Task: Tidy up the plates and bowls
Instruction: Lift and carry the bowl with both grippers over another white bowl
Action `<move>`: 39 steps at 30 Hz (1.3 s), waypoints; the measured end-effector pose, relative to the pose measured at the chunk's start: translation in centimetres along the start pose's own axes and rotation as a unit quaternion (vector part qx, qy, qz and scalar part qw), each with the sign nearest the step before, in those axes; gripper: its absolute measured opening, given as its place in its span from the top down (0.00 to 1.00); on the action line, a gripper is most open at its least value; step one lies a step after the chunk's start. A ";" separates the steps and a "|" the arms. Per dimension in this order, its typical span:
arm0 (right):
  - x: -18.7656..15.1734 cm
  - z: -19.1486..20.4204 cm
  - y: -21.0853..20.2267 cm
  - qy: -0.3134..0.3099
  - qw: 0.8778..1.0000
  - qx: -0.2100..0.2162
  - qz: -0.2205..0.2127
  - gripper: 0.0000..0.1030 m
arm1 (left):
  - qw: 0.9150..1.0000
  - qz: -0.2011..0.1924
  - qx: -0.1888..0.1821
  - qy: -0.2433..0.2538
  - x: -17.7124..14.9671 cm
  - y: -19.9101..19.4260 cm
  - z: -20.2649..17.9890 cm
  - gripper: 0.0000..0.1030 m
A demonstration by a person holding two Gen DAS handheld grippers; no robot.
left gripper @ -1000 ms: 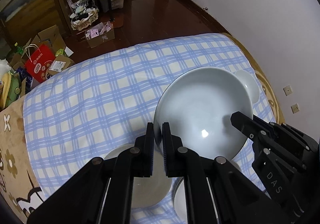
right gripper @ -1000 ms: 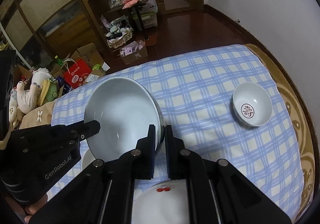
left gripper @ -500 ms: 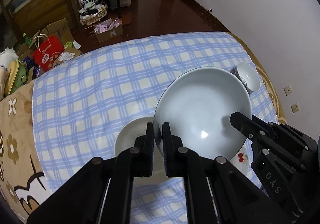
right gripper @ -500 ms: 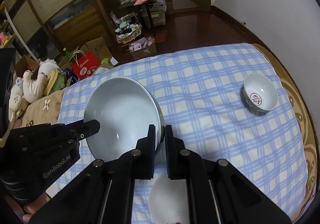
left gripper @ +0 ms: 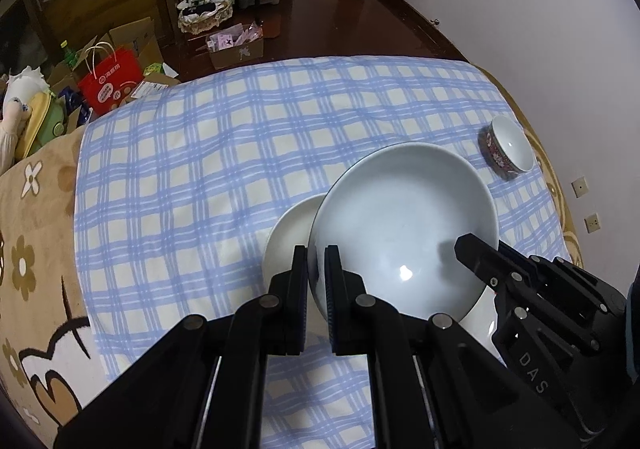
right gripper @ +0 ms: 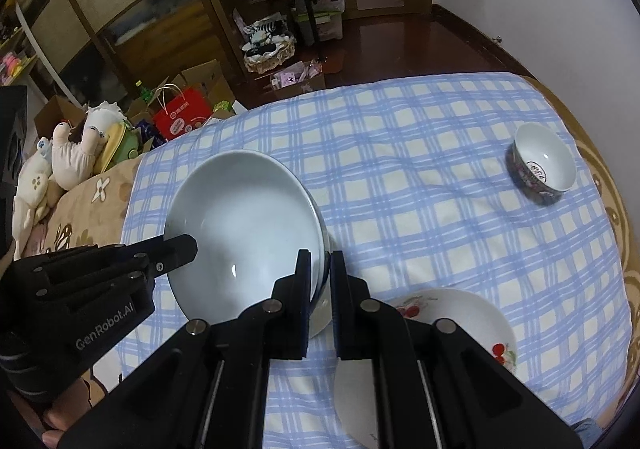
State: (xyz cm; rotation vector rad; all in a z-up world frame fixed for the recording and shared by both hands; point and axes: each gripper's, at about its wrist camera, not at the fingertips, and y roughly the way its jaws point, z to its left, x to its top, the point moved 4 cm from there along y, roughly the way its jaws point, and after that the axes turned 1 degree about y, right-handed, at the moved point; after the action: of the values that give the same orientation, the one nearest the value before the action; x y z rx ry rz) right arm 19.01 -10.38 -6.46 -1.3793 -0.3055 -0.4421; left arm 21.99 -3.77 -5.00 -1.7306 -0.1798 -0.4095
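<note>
A large pale grey-blue bowl hangs tilted over the checked tablecloth, held by both grippers. My left gripper is shut on its left rim. My right gripper is shut on the opposite rim; it also shows as a black arm in the left wrist view. A white dish lies on the cloth, partly hidden under the bowl. A plate with cherries lies near the front right. A small patterned bowl stands far right.
The blue checked cloth covers a round table with a brown flowered edge. Beyond it are a dark wooden floor, shelves, cardboard boxes, a red paper bag and soft toys. A white wall is close on the right.
Both grippers have carried the bowl together back toward the table's near side. The white dish and cherry plate have slid up into view, and the small bowl sits farther off to the right.
</note>
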 end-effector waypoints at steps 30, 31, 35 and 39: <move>-2.3 0.1 5.2 0.011 0.999 0.008 0.042 0.91 | 0.999 0.050 0.010 -0.010 -2.8 5.2 2.1 0.92; -2.3 0.2 5.4 0.011 0.999 0.008 0.043 0.91 | 0.999 0.052 0.010 -0.010 -2.8 5.4 2.2 0.92; -2.5 0.1 6.3 0.002 0.999 0.007 0.045 0.91 | 0.998 0.058 0.013 -0.011 -3.0 6.2 2.4 0.92; -3.1 -0.3 7.2 -0.004 0.999 0.003 0.044 0.91 | 0.998 0.063 0.009 -0.012 -3.5 7.1 2.3 0.92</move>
State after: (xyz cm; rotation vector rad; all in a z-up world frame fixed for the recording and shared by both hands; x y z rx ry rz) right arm 19.70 -9.33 -14.20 -1.3831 -0.2515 -0.3635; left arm 21.63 -2.62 -13.16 -1.7193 -0.0901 -0.2947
